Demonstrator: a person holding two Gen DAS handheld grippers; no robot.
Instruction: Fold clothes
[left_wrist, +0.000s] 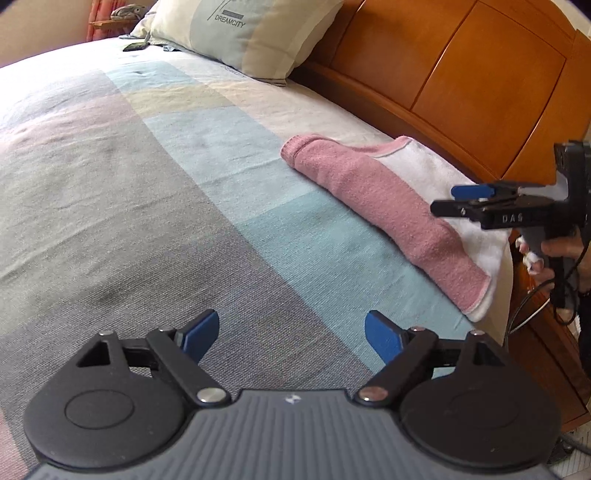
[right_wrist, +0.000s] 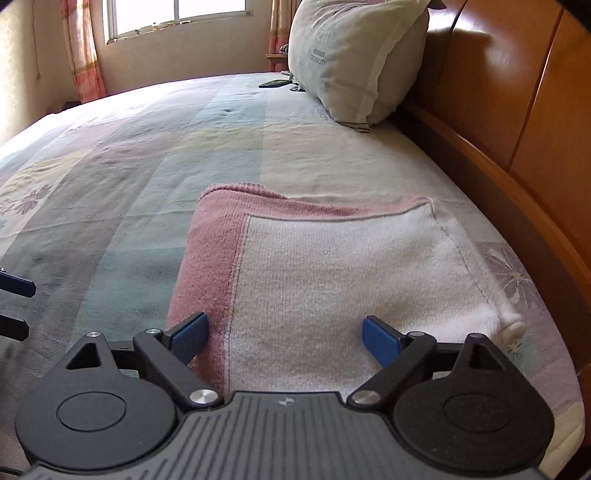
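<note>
1. A pink-and-white towel is lying folded into a flat packet on the bed, close to the bed's edge that runs along the wooden headboard and near the corner on the person's side.
2. Its long axis is running alongside that headboard edge, with a rounded pink fold facing the middle of the bed and the white panel facing the headboard.
3. The right tongs are hovering directly over the near short end of the towel, fingers spread wide and gripping nothing, pointing along its length.
4. The left tongs are hanging over bare bedspread, also spread wide and empty; the towel is lying ahead and to their right, clearly apart.
5. So the right hand is sitting much nearer the cloth, and the near end is the part within reach.
6. Judging by the packet alone, this is fitting either a towel folded down and let go or one awaiting a further fold.
7. A pillow is resting farther along the headboard edge, well apart from the towel.
</note>
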